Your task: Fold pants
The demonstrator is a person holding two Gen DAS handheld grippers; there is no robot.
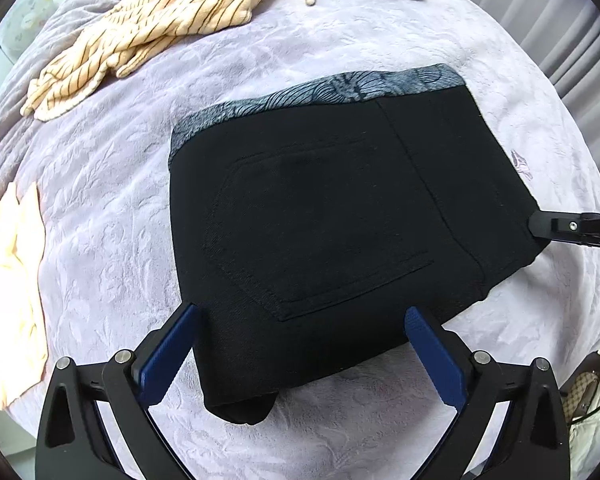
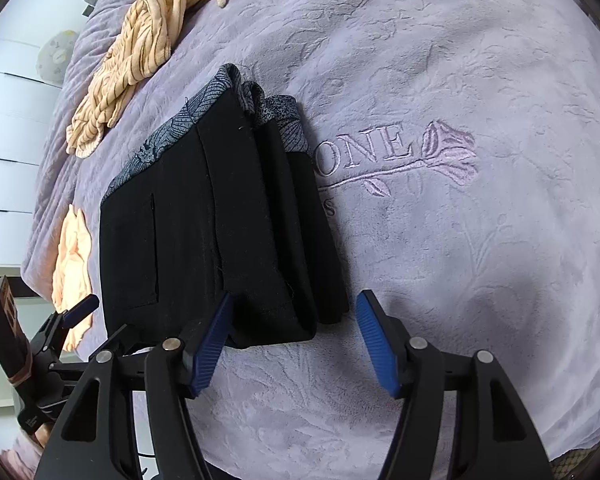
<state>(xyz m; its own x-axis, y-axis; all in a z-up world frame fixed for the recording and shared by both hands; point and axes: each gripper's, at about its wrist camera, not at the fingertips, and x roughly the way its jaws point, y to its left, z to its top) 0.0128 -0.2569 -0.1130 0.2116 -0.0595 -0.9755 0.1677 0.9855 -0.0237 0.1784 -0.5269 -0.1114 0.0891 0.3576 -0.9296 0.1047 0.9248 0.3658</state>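
Left wrist view
Pants: the folded black fabric pants with a grey patterned waistband (image 1: 320, 216) are lying near the middle of the lavender embossed plush blanket (image 1: 120, 208).
Left gripper (image 1: 304, 340): it is hovering over the near edge of the pants, its blue-padded jaws spread wide and gripping nothing.
Other clothes: a cream striped fleece garment (image 1: 140, 36) is lying toward the blanket's far edge; a pale peach cloth (image 1: 8, 296) is lying at its left edge.

Right wrist view
Pants: the stacked layers (image 2: 204, 232) are sitting left of the embroidered rose (image 2: 452, 152).
Right gripper (image 2: 296, 344): it is standing released, jaws apart at the near corner of the pants, one pad just beside the fabric.
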